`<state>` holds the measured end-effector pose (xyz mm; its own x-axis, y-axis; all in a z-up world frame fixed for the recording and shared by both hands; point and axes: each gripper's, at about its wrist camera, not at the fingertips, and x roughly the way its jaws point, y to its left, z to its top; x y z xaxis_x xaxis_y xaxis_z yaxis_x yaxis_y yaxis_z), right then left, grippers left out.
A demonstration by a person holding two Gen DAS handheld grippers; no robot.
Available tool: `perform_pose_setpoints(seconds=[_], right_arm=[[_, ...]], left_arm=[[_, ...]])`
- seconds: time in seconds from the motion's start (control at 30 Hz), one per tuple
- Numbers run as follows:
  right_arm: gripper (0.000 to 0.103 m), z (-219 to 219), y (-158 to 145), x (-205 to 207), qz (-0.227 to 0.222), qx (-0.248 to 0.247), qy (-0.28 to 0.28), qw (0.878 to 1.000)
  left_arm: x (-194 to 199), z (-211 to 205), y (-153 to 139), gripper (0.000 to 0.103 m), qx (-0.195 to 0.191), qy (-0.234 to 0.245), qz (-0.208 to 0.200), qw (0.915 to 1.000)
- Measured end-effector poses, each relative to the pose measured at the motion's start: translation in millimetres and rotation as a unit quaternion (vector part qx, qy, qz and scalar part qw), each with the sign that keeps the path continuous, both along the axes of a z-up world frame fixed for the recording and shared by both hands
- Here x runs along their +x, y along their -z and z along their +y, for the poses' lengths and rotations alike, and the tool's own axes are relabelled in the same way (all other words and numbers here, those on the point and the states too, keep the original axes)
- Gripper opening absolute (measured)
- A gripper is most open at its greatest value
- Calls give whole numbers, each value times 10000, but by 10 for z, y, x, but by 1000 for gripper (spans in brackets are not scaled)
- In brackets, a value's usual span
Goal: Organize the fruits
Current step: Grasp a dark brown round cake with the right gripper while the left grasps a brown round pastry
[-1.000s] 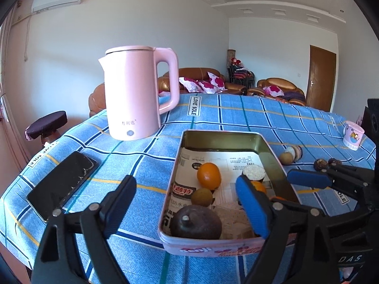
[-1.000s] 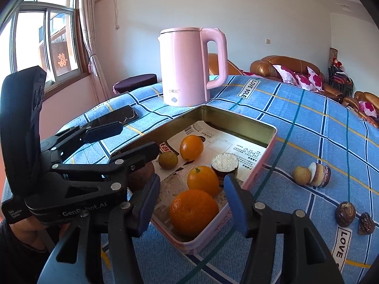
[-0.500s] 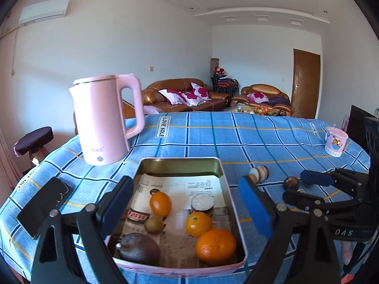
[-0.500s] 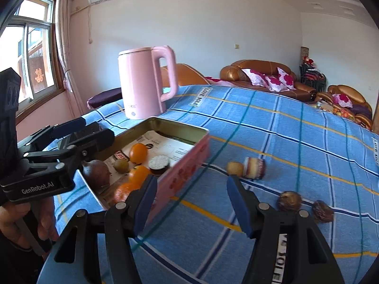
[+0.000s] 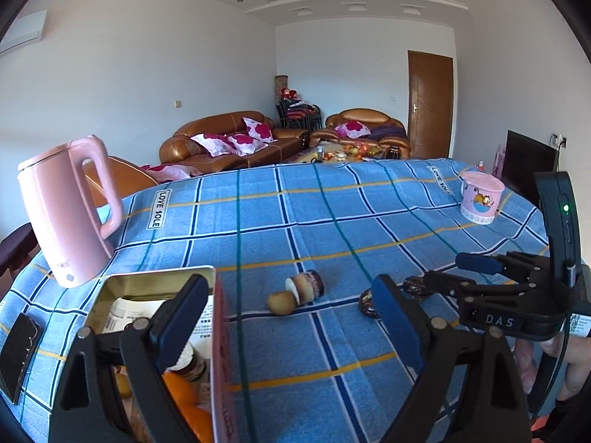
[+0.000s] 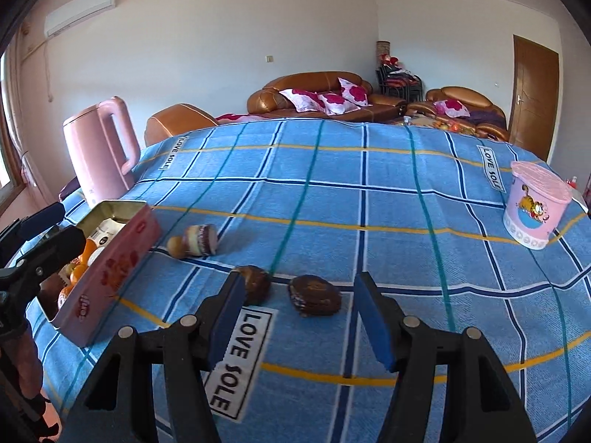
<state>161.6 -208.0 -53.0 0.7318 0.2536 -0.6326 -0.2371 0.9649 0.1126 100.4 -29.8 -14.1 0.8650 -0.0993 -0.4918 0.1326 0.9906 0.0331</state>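
Fruits split two ways: oranges (image 5: pixel 192 411) sit in the tin (image 6: pixel 110 269) at left, while a dark halved fruit (image 6: pixel 314 295) lies on the blue checked tablecloth (image 6: pixel 369 199) between your right gripper (image 6: pixel 299 317) pads, untouched, jaws apart, lined up for pickup. Your left gripper (image 5: pixel 291 325) gapes wide, holding nothing (lower centre). Pink kettle (image 5: pixel 62 214) stands upper left; sofas behind.

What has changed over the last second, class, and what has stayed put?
Both grippers swung away from the tin toward the loose fruit on the cloth. The right gripper, whose jaws have just been opening, now frames a dark fruit without touching it. The left gripper stayed open and empty. Nothing was picked up or released. The kettle, the tin's fruit and the pink cup kept their places.
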Motion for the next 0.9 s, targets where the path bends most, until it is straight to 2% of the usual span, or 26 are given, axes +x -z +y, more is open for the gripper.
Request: perform_pose_setpoints(seconds=[0.33,0.43,0.47,0.53,0.7,0.9], right_arm=[[63,39,123,285,461,43,-54,9989],[55,76,214,365,654,-15,-89,9978],[50,78,257,380,716,-7,-97,9974],[44,67,318,430,941,174,-186,9952],[42,54,301,390,895,171,-192,9957],[42,-160,283,352,817,-7,200,9965]], left_arm=[[438,-84,240,92,-86,-70,585,9982],[458,-79,272,92,-106,-66,634,9979],[461,-85,282,92,-98,-61,647,9978],[471,-110,298,92,-94,-9,683,9976],[487,-243,338,90,-167,269,832,9960],[595,-499,451,80,-143,619,1147,9914]])
